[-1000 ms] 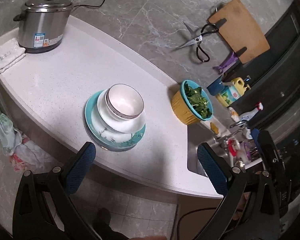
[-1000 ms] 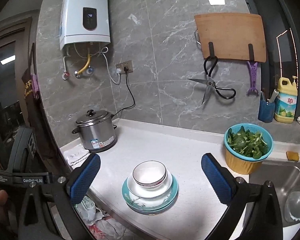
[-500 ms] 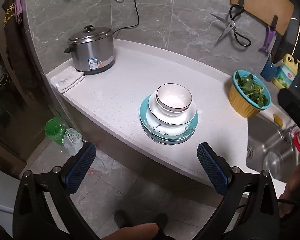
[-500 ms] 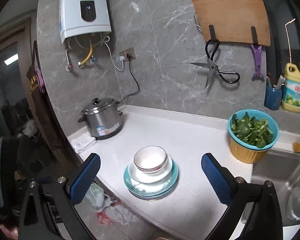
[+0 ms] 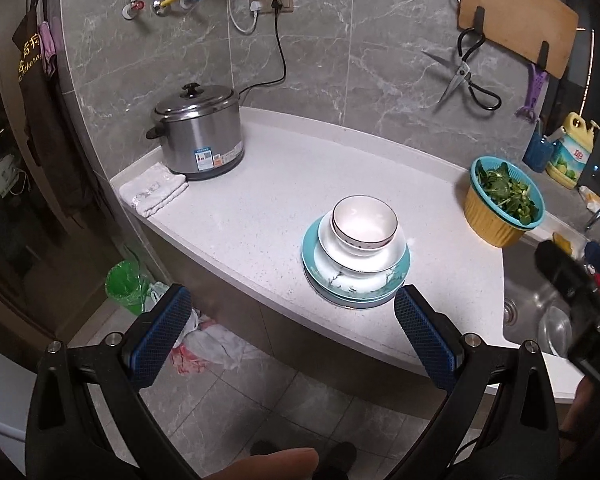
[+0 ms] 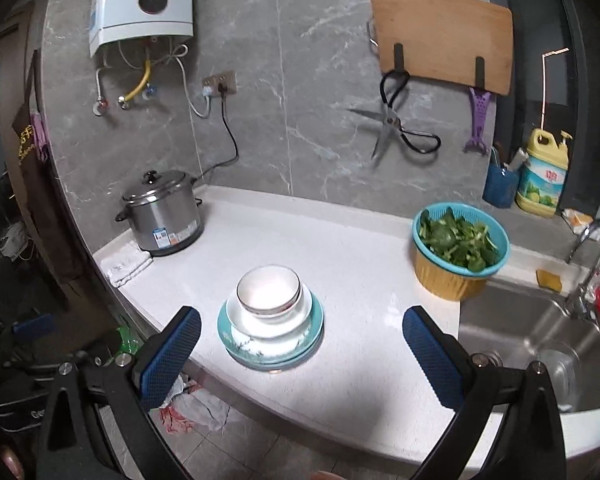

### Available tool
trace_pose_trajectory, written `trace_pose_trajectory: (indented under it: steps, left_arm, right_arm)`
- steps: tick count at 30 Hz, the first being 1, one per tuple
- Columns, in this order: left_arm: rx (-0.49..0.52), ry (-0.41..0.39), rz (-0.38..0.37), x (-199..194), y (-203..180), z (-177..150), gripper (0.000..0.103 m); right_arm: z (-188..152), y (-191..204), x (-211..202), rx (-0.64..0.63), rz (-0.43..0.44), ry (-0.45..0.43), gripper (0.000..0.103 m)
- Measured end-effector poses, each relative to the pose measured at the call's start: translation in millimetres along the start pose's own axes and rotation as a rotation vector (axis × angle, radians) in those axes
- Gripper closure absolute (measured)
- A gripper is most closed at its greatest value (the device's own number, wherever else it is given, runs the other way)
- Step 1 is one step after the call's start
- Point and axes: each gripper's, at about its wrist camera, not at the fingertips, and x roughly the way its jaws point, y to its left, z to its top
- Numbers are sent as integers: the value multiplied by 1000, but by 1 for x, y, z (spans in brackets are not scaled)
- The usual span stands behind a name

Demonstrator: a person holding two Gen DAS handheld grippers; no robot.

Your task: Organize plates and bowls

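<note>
The stack of dishes sits near the front edge of the tabletop (image 5: 260,184), roughly midway along it, well apart from the steel pot (image 5: 198,132) at the left end and the basket of greens (image 5: 502,200) toward the sink.

Counted from the bottom: two teal-rimmed plates (image 5: 356,280) as best I can tell, since their edges nearly merge; one wide white bowl (image 5: 364,254) on them; one smaller bowl with a dark rim (image 5: 364,222) nested on top. All look like glazed ceramic, so I judge them stiff, smooth, slippery under the pads, and apt to chip if knocked together. The plates will be the heaviest and are best pinched at the rim. The bowls are lighter, and each should be taken across its wall near the lip, the top one first.

The left tool (image 5: 290,336) hangs over the floor short of the tabletop's front edge, jaws spread wide, holding nothing. The right tool (image 6: 302,354) is likewise wide open and empty, its fingers flanking the stack in view but not touching it.
</note>
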Motion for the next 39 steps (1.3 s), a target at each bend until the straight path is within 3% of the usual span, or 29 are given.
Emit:
trace_pose_trajectory:
  steps: [20, 39]
  left_arm:
    - [-11, -13, -22, -7, 11, 11, 0]
    - [-9, 5, -17, 3, 8, 14, 0]
  right_arm:
    - [-2, 12, 23, 5, -73, 112, 0]
    - [1, 4, 23, 4, -118, 104, 0]
